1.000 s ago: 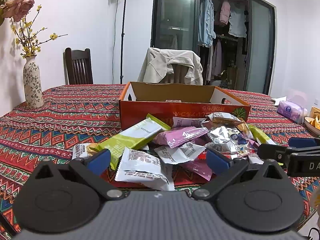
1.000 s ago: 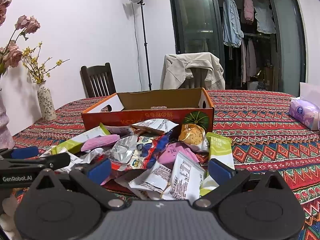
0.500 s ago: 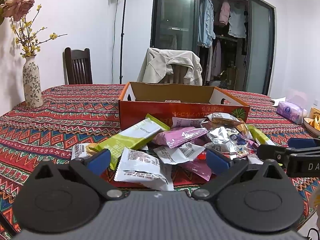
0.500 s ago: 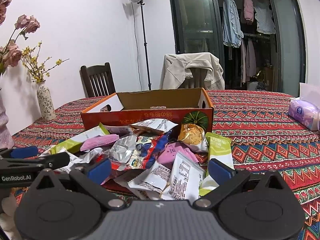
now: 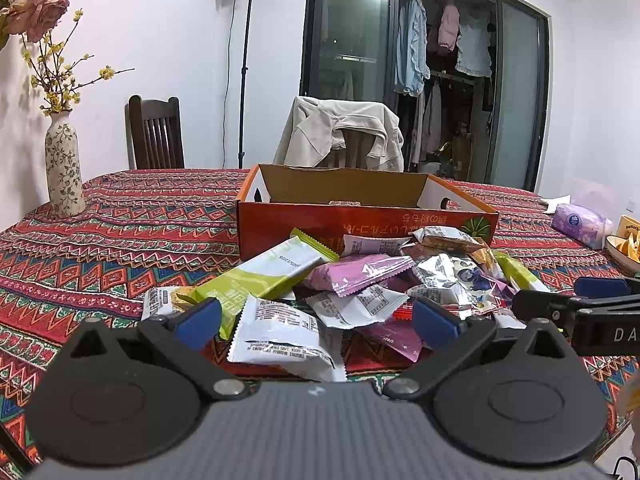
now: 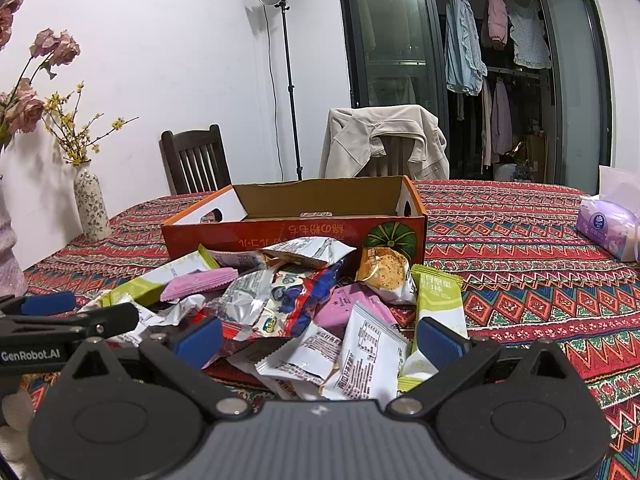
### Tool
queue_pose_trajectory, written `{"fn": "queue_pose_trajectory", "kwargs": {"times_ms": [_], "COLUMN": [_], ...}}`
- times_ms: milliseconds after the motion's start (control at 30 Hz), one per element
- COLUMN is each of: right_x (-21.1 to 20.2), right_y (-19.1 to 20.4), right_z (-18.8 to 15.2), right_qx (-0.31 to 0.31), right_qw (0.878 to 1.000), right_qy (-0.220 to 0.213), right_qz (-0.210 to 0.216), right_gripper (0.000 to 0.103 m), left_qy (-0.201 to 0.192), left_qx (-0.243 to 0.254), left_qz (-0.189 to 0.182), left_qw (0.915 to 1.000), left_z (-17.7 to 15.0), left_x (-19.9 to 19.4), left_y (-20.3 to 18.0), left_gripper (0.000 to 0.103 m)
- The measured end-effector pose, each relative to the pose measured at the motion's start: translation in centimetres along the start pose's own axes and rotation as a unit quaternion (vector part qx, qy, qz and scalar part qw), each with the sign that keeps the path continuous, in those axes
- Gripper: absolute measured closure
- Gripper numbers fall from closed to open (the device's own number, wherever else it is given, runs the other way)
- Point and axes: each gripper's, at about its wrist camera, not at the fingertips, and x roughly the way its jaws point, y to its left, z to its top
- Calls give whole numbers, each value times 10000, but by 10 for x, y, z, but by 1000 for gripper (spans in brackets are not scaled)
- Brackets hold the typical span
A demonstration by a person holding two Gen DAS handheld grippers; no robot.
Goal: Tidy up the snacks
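A heap of several snack packets lies on the patterned tablecloth in front of an open orange cardboard box (image 5: 360, 220) (image 6: 296, 236). A long green bar (image 5: 256, 276), a pink packet (image 5: 356, 272) and a white packet (image 5: 280, 332) show in the left wrist view. The right wrist view shows a white packet (image 6: 368, 356), a green bar (image 6: 436, 300) and a cookie packet (image 6: 386, 272). My left gripper (image 5: 316, 320) hovers open just short of the pile, nothing between its blue pads. My right gripper (image 6: 320, 340) is open too, over the pile's near edge.
A flowered vase (image 5: 62, 168) stands at the table's left side. A purple tissue pack (image 5: 580, 220) (image 6: 608, 228) and a dish of chips (image 5: 624, 244) sit at the right. Two chairs, one draped with a beige jacket (image 5: 340, 136), stand behind the table.
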Motion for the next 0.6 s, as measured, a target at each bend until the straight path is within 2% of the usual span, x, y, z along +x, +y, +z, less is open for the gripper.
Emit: {"fn": "queue_pose_trajectory", "kwargs": {"times_ms": [600], "right_x": [0], "right_y": [-1], "right_z": [-1], "right_qx": [-5], "right_qw": [10000], "right_qy": [5], "right_qz": [-15], "right_gripper": [0], "left_qy": [-14], "left_qx": [2], "left_qz": [-7], "left_qw": [10000], "left_z": [-1], "left_x": [-1], "left_y": [-1], "left_gripper": [0]}}
